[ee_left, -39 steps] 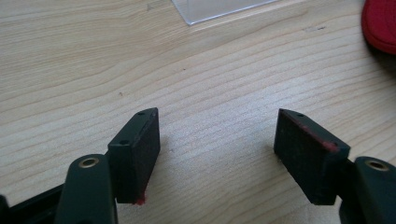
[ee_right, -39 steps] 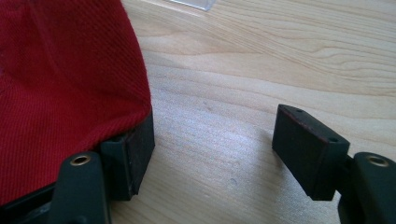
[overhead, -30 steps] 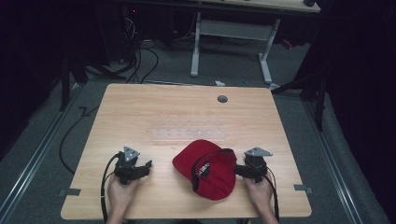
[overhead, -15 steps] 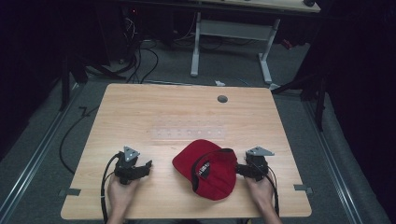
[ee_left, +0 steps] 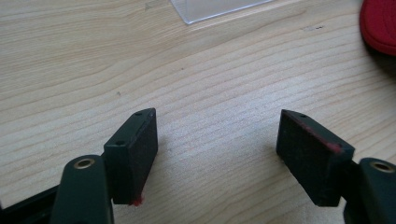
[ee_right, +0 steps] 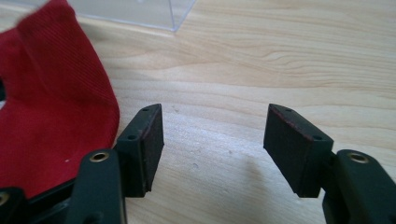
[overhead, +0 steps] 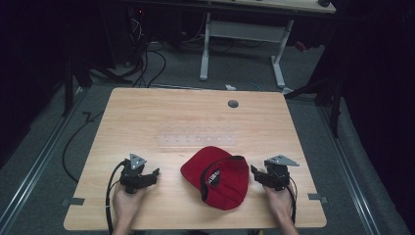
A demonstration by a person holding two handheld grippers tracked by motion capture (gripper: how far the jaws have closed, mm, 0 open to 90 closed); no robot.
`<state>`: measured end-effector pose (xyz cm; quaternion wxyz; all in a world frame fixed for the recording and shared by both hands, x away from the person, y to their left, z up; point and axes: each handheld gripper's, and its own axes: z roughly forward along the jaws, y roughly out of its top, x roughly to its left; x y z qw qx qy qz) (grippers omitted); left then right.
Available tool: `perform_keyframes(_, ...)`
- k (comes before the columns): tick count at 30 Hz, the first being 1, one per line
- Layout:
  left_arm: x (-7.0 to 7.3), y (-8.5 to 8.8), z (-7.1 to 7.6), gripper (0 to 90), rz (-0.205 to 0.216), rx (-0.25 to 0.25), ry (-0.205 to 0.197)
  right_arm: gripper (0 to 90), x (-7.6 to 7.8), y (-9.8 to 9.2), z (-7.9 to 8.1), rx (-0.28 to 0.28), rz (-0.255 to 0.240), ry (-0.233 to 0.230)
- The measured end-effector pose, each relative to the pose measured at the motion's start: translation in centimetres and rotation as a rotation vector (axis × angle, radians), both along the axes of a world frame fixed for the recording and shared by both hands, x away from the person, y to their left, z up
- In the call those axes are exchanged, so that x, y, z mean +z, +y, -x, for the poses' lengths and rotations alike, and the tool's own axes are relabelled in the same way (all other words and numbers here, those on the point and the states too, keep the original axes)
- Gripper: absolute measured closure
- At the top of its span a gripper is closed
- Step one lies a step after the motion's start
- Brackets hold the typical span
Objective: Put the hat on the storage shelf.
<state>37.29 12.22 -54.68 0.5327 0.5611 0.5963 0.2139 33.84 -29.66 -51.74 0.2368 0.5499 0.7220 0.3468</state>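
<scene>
A red cap [overhead: 218, 176] lies on the wooden table [overhead: 186, 115] near its front edge, between my two hands. My left gripper [overhead: 153, 174] rests to the cap's left, open, with bare wood between its pads [ee_left: 219, 133]; the cap's rim [ee_left: 380, 23] shows at that view's top right. Just right of the cap sits my right gripper [overhead: 254, 172]. Its jaws [ee_right: 215, 135] have just been closing a little and still stand open, with nothing between them. The cap's red cloth [ee_right: 51, 93] lies beside its left fingertip [ee_right: 149, 135], outside the jaws.
A clear plastic strip [overhead: 195, 139] lies flat across the table's middle, beyond the cap. A round grey grommet [overhead: 233, 104] sits near the far edge. Cables [overhead: 147, 54] and a white desk frame [overhead: 242, 34] stand on the floor behind the table.
The right hand has shifted slightly beside the cap. The cap and the left gripper have kept still.
</scene>
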Motion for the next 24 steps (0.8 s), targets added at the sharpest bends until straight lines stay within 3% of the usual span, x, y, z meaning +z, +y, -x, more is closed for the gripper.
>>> perform_keyframes(12,0.0,0.0,0.0,29.6,0.000,0.000,0.000,39.3,1.9,-0.8,1.5,0.033,-0.066,-0.030)
perform_keyframes(16,0.0,0.0,0.0,29.4,-0.002,-0.001,0.000,37.9,2.5,-0.4,2.1,0.069,-0.088,-0.065)
perform_keyframes(24,0.0,0.0,0.0,29.4,-0.001,0.001,0.000,32.7,3.1,1.4,2.0,0.147,-0.093,-0.076)
